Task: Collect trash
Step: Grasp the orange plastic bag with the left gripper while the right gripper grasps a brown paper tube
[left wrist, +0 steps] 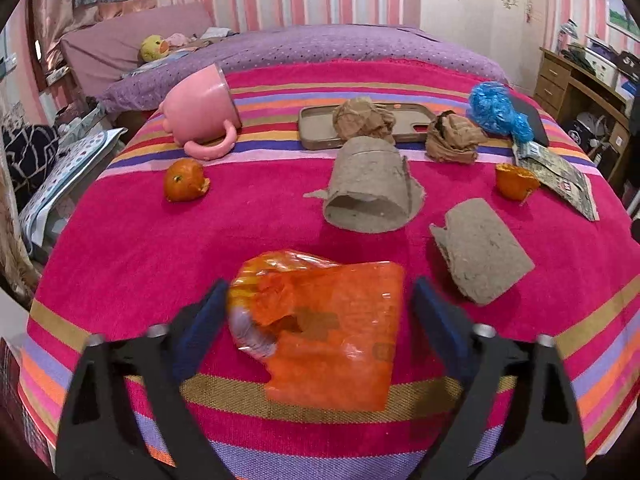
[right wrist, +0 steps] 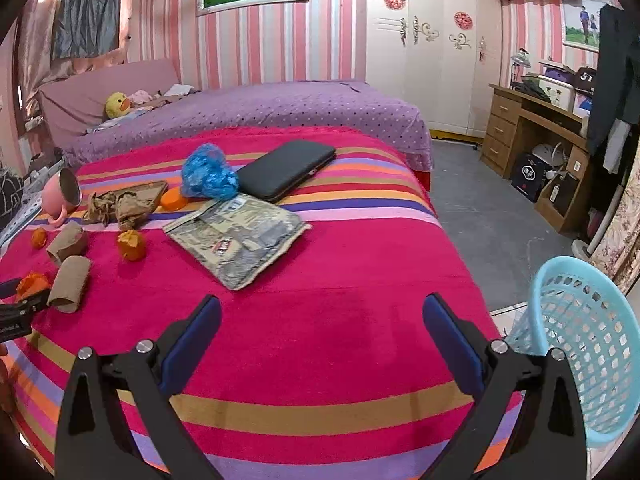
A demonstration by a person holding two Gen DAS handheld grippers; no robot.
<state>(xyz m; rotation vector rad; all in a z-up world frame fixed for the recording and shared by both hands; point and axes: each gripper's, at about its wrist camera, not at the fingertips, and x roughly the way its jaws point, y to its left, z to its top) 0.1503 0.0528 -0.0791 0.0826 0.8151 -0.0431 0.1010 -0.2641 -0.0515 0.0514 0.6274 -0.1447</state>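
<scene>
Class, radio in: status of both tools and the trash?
Left tool open astride orange wrapper. Right tool open, empty, basket beside it. Nothing blocking.

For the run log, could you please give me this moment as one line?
left claw: open, straddling orange wrapper | right claw: open, empty, over striped blanket | blue basket: right of bed

The left gripper [left wrist: 320, 312] points down at a slant with its blue-padded jaws spread wide, the left pad seeming to touch what lies between them, while the right gripper [right wrist: 322, 320] hangs wide open, holding nothing.
</scene>
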